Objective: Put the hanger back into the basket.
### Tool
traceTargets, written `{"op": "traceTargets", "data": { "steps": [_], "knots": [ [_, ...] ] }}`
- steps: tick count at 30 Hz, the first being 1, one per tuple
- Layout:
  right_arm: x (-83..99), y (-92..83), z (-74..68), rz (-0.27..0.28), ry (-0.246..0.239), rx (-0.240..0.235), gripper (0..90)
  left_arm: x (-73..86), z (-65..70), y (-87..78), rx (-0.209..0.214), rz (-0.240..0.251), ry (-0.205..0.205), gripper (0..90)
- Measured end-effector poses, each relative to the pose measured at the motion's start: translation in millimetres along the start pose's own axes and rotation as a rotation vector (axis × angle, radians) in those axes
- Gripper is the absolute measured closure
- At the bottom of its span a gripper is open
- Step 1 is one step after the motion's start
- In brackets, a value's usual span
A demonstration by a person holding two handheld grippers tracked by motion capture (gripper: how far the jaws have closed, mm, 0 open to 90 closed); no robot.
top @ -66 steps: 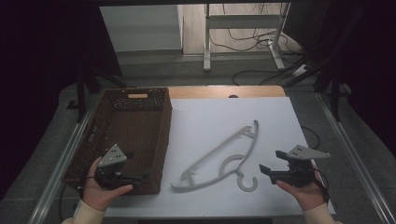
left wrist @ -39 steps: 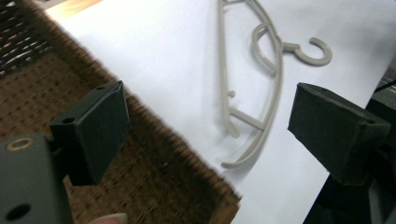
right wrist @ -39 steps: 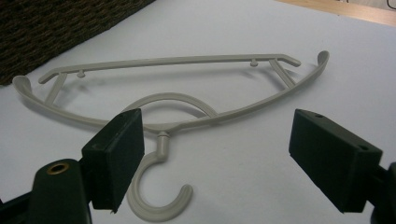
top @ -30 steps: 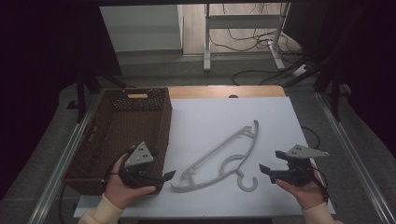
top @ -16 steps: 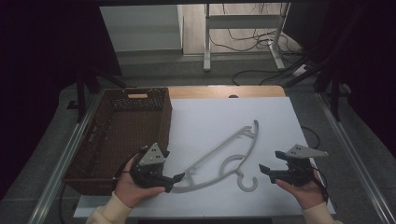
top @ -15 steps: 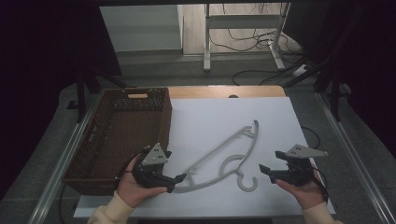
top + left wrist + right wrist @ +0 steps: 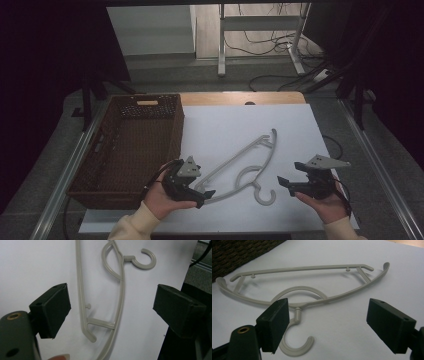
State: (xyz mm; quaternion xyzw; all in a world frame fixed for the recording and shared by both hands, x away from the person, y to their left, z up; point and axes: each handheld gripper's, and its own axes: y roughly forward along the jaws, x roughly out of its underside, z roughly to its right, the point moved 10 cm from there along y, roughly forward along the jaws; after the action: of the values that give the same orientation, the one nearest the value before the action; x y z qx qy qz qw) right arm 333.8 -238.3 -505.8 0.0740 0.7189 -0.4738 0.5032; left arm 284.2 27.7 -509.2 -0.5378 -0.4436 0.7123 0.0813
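A pale grey plastic hanger (image 7: 241, 165) lies flat on the white table top (image 7: 220, 125), its hook (image 7: 265, 194) toward the front. My left gripper (image 7: 204, 194) hovers at the hanger's near-left end, open, with that end (image 7: 100, 325) lying between the two black jaws and untouched. In the right gripper view the hanger (image 7: 307, 290) stretches across ahead and its hook (image 7: 295, 345) curls by the left jaw. My right gripper (image 7: 286, 181) stands open just right of the hook, holding nothing.
A dark woven basket (image 7: 131, 145) occupies the left side of the table, right beside my left hand. Metal rails (image 7: 372, 165) run along both table sides. Cables (image 7: 280, 45) and a stand's legs sit on the floor beyond the far edge.
My left gripper has moved right from the basket's front corner to the hanger's near end. The right gripper and the hanger have stayed put.
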Motion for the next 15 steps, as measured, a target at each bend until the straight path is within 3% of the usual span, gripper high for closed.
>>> {"op": "traceTargets", "data": {
  "steps": [15],
  "knots": [
    [1.6, 1.4, 0.4, -0.011, -0.003, 0.001, 18.6, -3.3, 9.1, 26.7, 0.042, -0.042, 0.011, 15.3]
  ]
}}
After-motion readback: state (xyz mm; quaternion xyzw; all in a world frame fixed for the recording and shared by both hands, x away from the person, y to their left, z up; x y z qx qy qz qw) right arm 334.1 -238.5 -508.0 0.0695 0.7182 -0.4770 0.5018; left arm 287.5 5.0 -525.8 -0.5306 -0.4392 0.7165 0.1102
